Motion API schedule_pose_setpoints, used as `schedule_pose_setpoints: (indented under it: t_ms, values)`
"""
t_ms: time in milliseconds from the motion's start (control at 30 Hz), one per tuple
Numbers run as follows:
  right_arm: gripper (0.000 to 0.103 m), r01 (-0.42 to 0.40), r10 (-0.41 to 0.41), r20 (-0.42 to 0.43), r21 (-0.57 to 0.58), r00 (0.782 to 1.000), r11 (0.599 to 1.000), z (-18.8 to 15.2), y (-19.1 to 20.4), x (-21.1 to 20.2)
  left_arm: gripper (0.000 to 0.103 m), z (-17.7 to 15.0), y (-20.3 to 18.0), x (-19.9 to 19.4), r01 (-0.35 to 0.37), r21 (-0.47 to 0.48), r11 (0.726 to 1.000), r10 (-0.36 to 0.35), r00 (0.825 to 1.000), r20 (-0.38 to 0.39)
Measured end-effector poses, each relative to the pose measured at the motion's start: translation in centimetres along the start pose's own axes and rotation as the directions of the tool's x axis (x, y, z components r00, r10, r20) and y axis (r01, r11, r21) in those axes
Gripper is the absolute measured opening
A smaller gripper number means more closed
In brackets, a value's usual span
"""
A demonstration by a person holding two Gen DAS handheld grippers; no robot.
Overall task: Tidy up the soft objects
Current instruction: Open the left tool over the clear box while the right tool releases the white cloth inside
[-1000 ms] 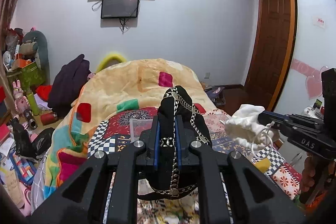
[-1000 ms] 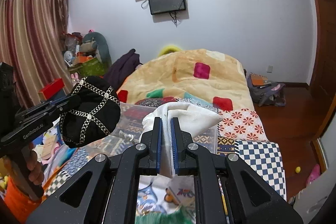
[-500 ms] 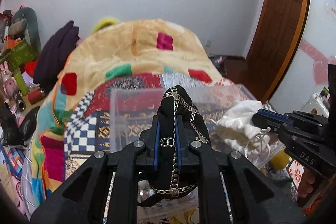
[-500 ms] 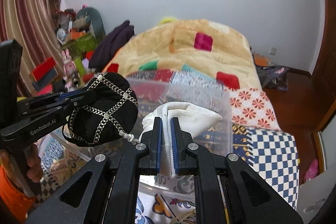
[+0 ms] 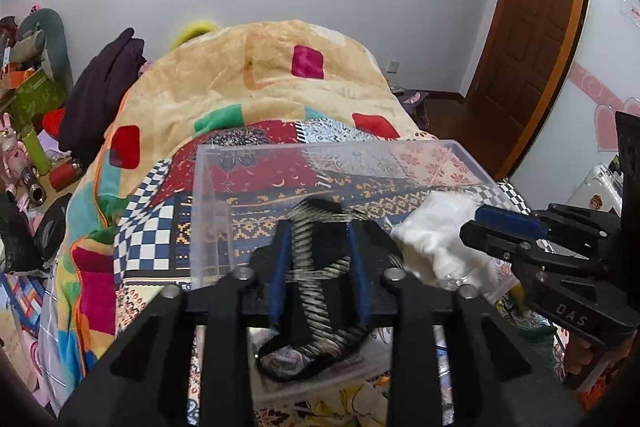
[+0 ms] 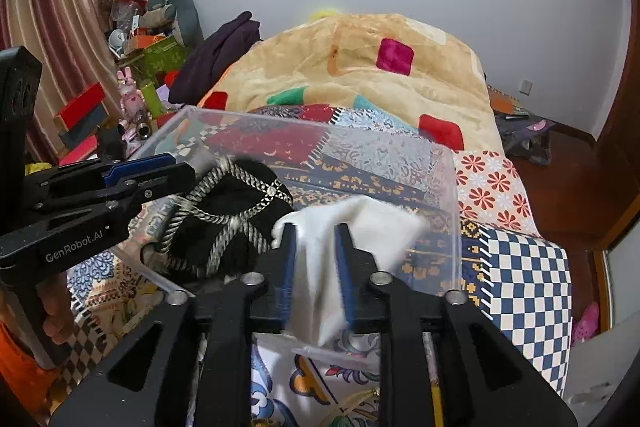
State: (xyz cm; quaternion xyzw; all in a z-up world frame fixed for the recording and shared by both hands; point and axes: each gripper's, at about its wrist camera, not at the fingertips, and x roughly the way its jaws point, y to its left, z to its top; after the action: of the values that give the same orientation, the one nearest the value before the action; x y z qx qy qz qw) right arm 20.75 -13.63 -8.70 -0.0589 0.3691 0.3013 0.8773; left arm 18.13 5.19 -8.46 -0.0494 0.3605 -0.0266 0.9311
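Note:
A clear plastic bin point(image 5: 208, 187) point(image 6: 450, 211) stands on the patterned bed. My left gripper point(image 5: 318, 259) is open; a black cap with silver chains point(image 5: 316, 291) point(image 6: 224, 215) drops blurred between its fingers into the bin. My right gripper point(image 6: 316, 267) is open too; a white soft cloth point(image 6: 360, 223) point(image 5: 436, 239) slips blurred between its fingers over the bin's right side. Each gripper shows in the other's view, left point(image 6: 160, 171) and right point(image 5: 476, 223).
A yellow blanket with coloured squares point(image 5: 260, 75) lies heaped at the back of the bed. Cluttered shelves and toys point(image 6: 140, 39) stand at the left, a wooden door point(image 5: 532, 39) at the right, and a bag point(image 6: 524, 135) lies on the floor.
Both grippers moved down over the bin and opened. The black cap and the white cloth have been let go and are falling into the bin.

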Motion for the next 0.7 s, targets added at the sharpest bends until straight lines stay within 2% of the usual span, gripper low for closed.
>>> schedule_pose_setpoints:
  t_ms: [67,200,433,533,600,700]
  values:
    - [0.035,0.005,-0.005,0.023,-0.001,1.0,1.0,0.2,0.1,-0.8,0.043,0.1,-0.1,-0.7,-0.013,0.006,1.0,0.013,1.0,0.021]
    - [0.04,0.006,-0.005,0.069,-0.005,0.998,1.0,0.6,0.2,-2.7,0.05,0.2,-0.8,-2.9,-0.032,0.034,0.999,0.03,0.997,0.071]
    - [0.062,0.028,-0.028,0.153,-0.004,0.988,1.0,0.4,0.1,-6.8,0.068,-0.1,-2.4,-7.0,-0.073,0.08,0.994,0.06,0.985,0.16]
    - [0.07,0.045,-0.045,0.17,0.001,0.984,0.999,-0.1,-0.4,-8.3,0.078,-0.5,-3.0,-8.5,-0.076,0.087,0.993,0.059,0.982,0.179]
    - [0.073,0.062,-0.062,0.175,0.001,0.983,0.998,-0.7,-0.6,-9.1,0.087,-0.8,-3.2,-9.1,-0.073,0.084,0.994,0.057,0.981,0.183]
    - [0.077,0.09,-0.09,0.171,0.007,0.981,0.996,-1.8,-1.3,-10.0,0.093,-1.7,-3.4,-9.8,-0.072,0.082,0.994,0.056,0.982,0.18]
